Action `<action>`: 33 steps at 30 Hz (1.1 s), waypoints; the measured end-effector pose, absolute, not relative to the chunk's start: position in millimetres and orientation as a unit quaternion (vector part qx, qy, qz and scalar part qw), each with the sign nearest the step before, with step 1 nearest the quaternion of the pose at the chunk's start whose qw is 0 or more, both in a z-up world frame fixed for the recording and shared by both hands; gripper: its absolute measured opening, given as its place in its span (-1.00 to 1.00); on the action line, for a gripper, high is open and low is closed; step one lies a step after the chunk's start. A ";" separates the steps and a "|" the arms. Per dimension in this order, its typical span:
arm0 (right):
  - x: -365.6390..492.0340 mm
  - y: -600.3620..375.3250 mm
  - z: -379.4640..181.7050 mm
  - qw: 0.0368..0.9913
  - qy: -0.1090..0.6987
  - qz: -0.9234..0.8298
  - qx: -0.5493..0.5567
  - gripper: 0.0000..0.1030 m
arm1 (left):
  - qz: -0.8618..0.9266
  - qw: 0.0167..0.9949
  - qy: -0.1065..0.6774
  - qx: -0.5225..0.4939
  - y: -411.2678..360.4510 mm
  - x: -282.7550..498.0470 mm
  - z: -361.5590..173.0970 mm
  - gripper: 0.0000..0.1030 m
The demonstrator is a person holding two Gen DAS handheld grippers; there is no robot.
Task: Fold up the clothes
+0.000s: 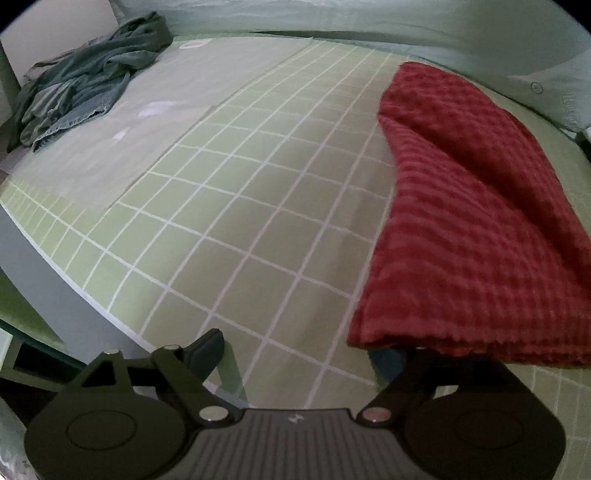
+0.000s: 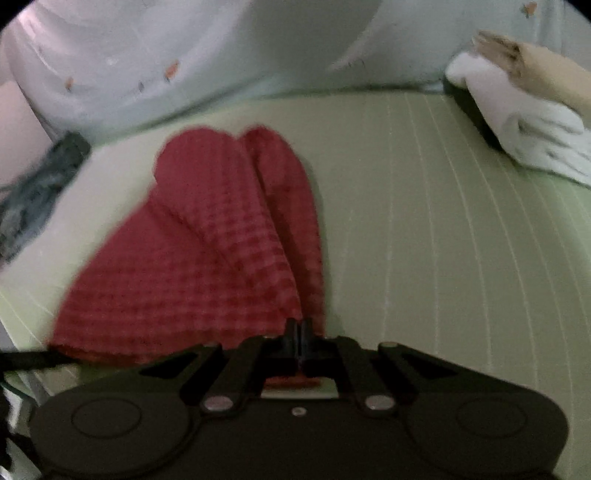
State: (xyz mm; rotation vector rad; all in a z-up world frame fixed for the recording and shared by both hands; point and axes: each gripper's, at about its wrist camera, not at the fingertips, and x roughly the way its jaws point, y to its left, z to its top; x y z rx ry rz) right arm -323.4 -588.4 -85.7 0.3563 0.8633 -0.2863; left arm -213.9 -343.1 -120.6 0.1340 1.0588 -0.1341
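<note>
A red waffle-weave cloth [image 1: 476,229] lies folded over on the green grid mat [image 1: 236,206], at the right of the left wrist view. My left gripper [image 1: 306,350] is open, its left finger [image 1: 207,350] bare; the right finger is hidden under the cloth's near corner. In the right wrist view my right gripper [image 2: 298,334] is shut on the near edge of the red cloth [image 2: 207,251], which fans away from it in folds.
A crumpled blue-grey garment [image 1: 88,85] lies at the mat's far left, also seen in the right wrist view [image 2: 33,195]. Folded white cloths [image 2: 524,125] sit at the far right. Pale bedding [image 1: 369,22] runs along the back. The mat's edge [image 1: 74,284] is at near left.
</note>
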 end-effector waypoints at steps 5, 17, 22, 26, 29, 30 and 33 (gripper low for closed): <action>-324.0 -586.7 -97.3 0.871 0.438 -0.147 0.167 -0.95 | -0.063 0.853 0.514 0.066 -341.3 -213.8 -118.5 0.68; -325.2 -591.0 -72.9 0.884 0.411 -0.163 0.150 -0.47 | -0.057 0.857 0.511 0.024 -309.4 -210.9 -61.1 0.68; -310.3 -599.5 -68.3 0.886 0.396 -0.181 0.162 -0.46 | -0.053 0.869 0.492 0.013 -306.0 -186.4 -50.9 0.71; -286.1 -602.1 -66.1 0.888 0.392 -0.184 0.156 -0.46 | -0.061 0.865 0.498 0.020 -316.0 -162.4 -58.9 0.71; -265.0 -606.4 -64.0 0.892 0.383 -0.183 0.157 -0.46 | -0.071 0.862 0.501 0.031 -325.2 -141.7 -65.1 0.71; -255.9 -608.3 -64.2 0.892 0.382 -0.181 0.158 -0.46 | -0.073 0.860 0.503 0.034 -328.2 -131.4 -66.7 0.71; -227.6 -612.7 -61.1 0.895 0.378 -0.177 0.156 -0.50 | -0.093 0.859 0.501 0.044 -339.7 -100.6 -66.6 0.71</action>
